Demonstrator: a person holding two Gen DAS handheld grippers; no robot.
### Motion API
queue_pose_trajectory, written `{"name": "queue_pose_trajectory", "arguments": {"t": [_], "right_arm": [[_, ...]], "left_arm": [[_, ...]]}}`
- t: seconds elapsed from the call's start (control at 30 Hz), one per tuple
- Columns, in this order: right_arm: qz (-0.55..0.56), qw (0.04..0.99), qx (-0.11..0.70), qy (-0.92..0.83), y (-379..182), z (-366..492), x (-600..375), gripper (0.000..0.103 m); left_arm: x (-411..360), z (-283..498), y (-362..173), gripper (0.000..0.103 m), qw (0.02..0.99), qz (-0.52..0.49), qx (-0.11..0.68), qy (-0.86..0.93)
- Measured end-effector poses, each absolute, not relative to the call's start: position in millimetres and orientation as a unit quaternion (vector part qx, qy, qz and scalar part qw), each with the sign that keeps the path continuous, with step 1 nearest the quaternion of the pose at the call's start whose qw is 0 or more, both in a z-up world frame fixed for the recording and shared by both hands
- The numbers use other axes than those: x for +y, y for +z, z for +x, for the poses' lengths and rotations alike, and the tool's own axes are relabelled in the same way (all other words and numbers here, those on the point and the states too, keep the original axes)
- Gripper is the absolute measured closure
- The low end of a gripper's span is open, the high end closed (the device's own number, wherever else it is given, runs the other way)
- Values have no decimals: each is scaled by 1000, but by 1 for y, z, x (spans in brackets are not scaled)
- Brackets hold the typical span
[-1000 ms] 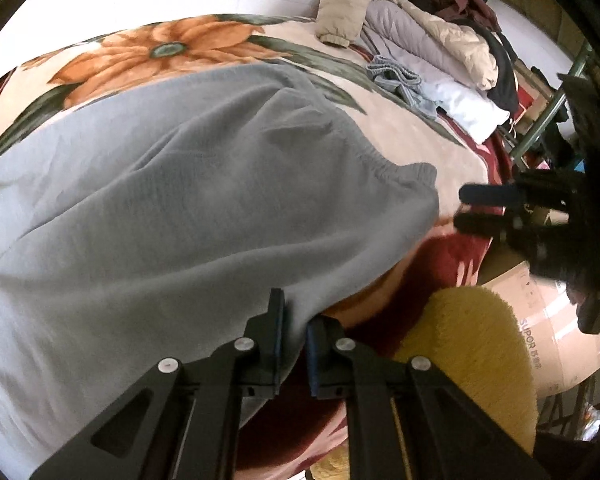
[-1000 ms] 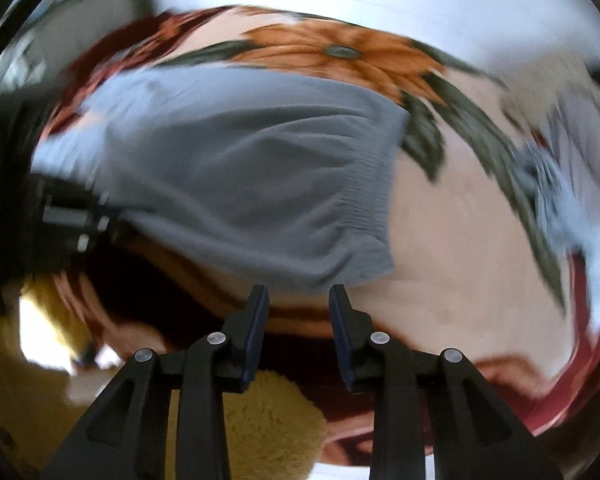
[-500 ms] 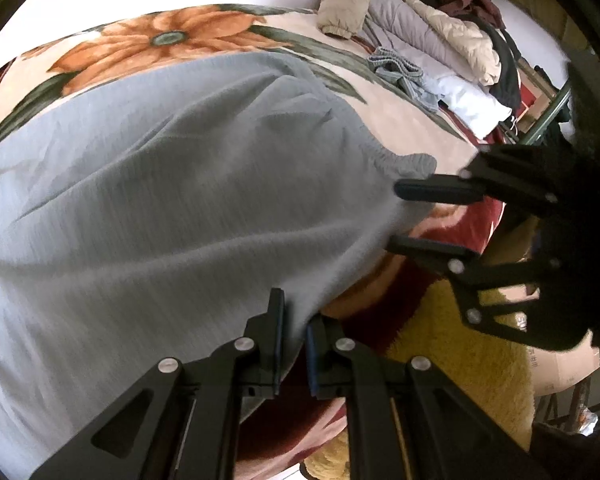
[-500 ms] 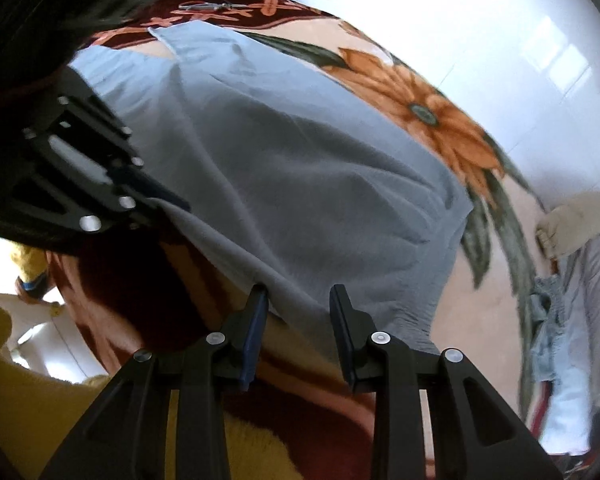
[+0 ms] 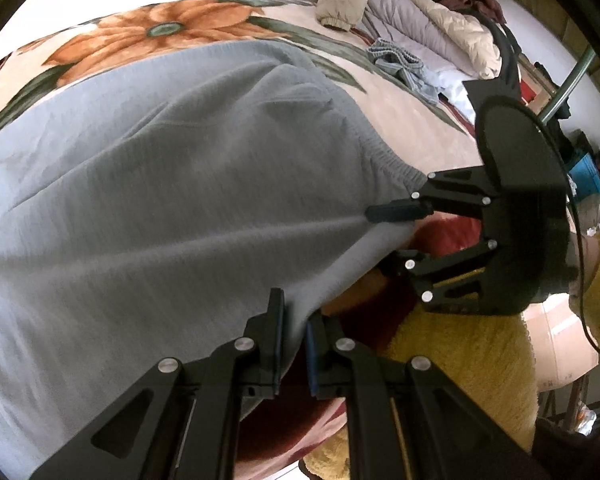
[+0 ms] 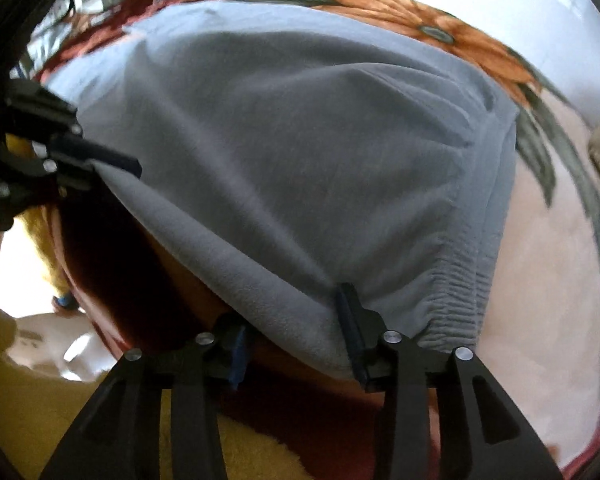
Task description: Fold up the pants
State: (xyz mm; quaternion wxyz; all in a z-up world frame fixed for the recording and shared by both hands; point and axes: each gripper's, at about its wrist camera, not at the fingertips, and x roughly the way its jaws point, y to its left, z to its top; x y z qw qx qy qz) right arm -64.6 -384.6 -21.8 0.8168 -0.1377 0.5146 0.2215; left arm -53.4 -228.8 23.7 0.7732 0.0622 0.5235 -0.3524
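Looking along the left gripper (image 5: pixel 292 344), I am seeing the grey pants (image 5: pixel 172 208) lying spread flat across the flowered blanket (image 5: pixel 400 120), waistband toward the clothes pile (image 5: pixel 420 28). No fold is showing yet, so the task is only starting and every fold is left to do. The left gripper is clenched tight on the near edge of the pants, cloth running up between its pads. Across from it the right gripper (image 5: pixel 384 240) is straddling the waistband corner, its upper finger lying on the cloth, its lower finger below the edge. A second ago that gripper was hanging off to the side, clear of the pants; now it is in over the corner.

Looking along the right gripper (image 6: pixel 296 332), the near edge of the pants (image 6: pixel 300 160) is sitting between its two fingers, beside the gathered waistband. Its jaws have just been opening and are standing apart, not yet pinching the cloth. A second ago the pants were lying ahead of the tips; now the edge is inside them. The left gripper (image 6: pixel 96 168) is holding the edge at far left.
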Motion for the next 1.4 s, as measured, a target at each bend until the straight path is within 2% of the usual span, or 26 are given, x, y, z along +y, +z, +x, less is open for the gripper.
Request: {"name": "queue_pose_trajectory", "arguments": {"t": [0.07,0.13,0.2,0.27,0.43,0.5,0.57,0.6,0.73,1.03,1.1,1.13,1.33,1.4], "right_arm": [[-120,819,514,225,-22,-66,-388,56],[-130,825,508,209,-19,-67,-385,61],[-138,837,497,184,-12,-71,-384,85],[-109,848,486,181,2,-72,-391,92],[-71,867,458,186,41,-76,-393,93],[-68,872,449,184,52,-75,-390,94],[-58,877,441,182,62,-71,-386,94],[-48,881,435,180,68,-71,-386,95],[-12,892,416,176,83,-71,-388,95],[19,903,403,149,94,-77,-399,95],[23,902,407,143,90,-79,-401,95],[24,900,412,143,86,-80,-401,95],[9,886,448,121,53,-84,-399,91],[1,885,455,99,43,-85,-400,77]], "left_arm": [[-229,-53,24,93,774,60,523,-351],[-229,-53,24,93,775,59,523,-350],[-227,-55,24,93,775,64,523,-348],[-225,-56,22,89,773,70,527,-347],[-213,-60,14,84,769,77,539,-335],[-207,-62,16,76,773,79,535,-331],[-201,-66,18,60,780,90,528,-323],[-198,-68,20,59,784,100,524,-316],[-173,-74,19,58,803,150,511,-266],[-87,-62,19,58,842,116,509,-137],[-71,-59,23,77,851,99,503,-115],[-59,-57,26,90,853,81,503,-111],[-28,-69,58,96,852,23,502,-149],[-31,-76,68,97,845,19,506,-172]]}}
